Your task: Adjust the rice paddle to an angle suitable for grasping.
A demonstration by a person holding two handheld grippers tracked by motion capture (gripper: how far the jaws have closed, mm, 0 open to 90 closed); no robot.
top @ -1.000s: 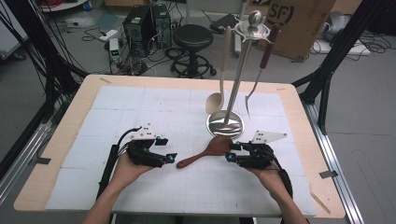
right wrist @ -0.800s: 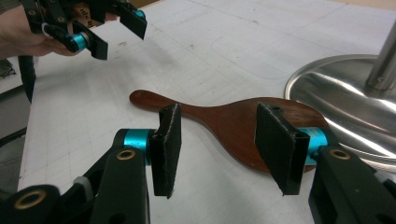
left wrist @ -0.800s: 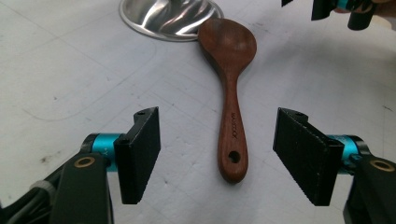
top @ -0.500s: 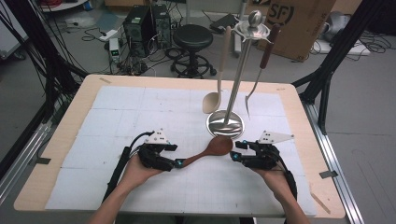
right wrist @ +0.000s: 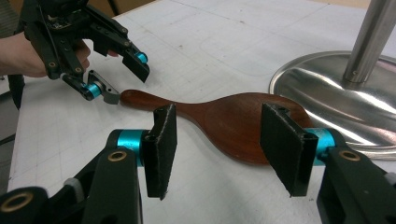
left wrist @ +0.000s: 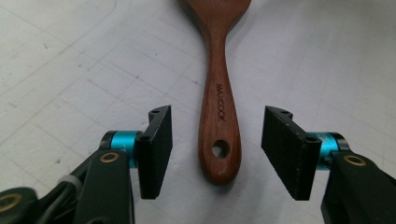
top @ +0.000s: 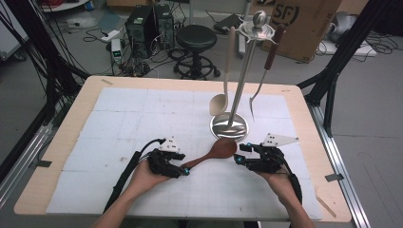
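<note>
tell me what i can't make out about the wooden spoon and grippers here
- Wooden spoon: bowl cut off by the left gripper view's top edge.
- Spoon bowl's near edge: hidden behind the right gripper pads in its own view.
- Left gripper: jaw gap too small in the high view.

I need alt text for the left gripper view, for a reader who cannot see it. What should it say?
The left gripper has its two black jaws on either side of the handle end of a brown wooden spoon, and gaps remain on both sides. The jaws have just been closing. The spoon lies flat on a white gridded mat, and its handle has a hanging hole.
</note>
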